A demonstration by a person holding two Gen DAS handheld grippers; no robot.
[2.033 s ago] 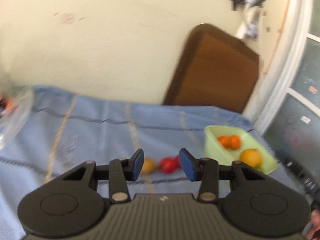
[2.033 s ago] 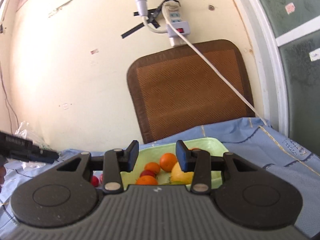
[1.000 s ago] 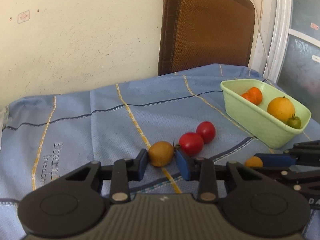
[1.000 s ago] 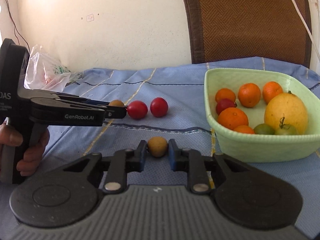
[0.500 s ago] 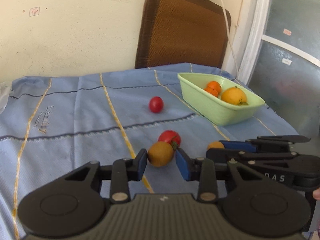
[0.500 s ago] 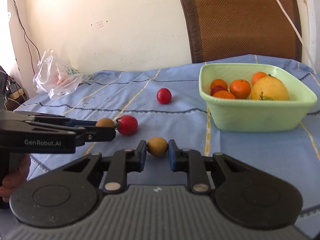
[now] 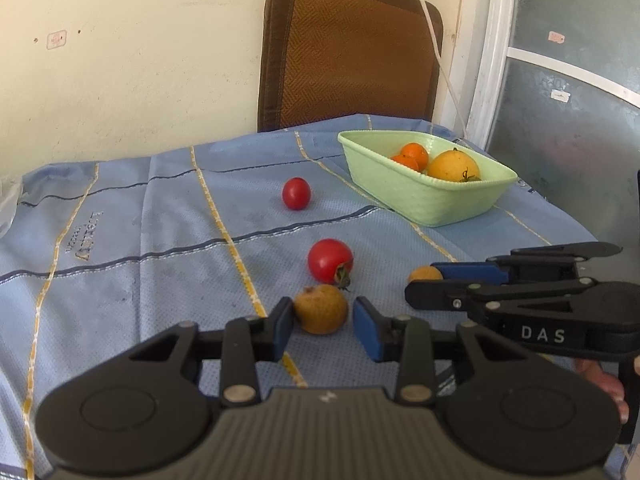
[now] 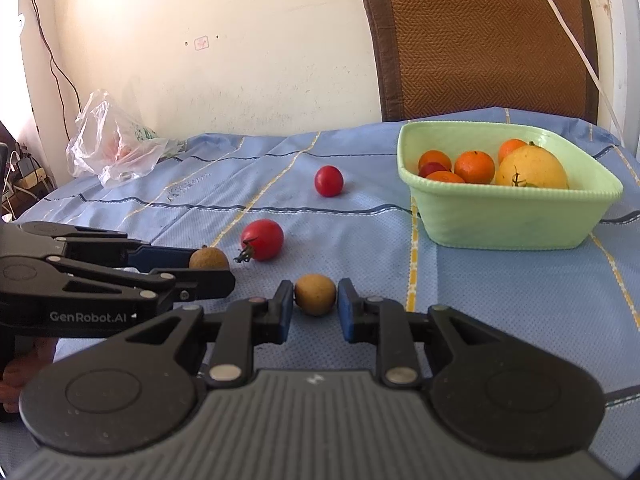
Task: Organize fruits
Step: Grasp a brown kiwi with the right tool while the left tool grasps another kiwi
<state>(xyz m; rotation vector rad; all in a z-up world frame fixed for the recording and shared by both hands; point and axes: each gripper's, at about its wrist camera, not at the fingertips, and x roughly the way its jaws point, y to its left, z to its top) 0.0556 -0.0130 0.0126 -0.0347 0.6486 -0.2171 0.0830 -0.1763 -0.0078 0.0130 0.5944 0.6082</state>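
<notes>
Brown fruits (image 7: 321, 309) (image 8: 315, 294) between both hand-held grippers' pads

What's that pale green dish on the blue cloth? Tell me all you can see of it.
The pale green plastic-looking tub is a shallow rectangular dish with rounded corners, a finely ribbed rim and sloping walls. It stands upright on the blue cloth with yellow stripes, in front of a brown woven chair back. It holds several small oranges, a large yellow citrus fruit and a dark red fruit. Neither claw touches it.
</notes>
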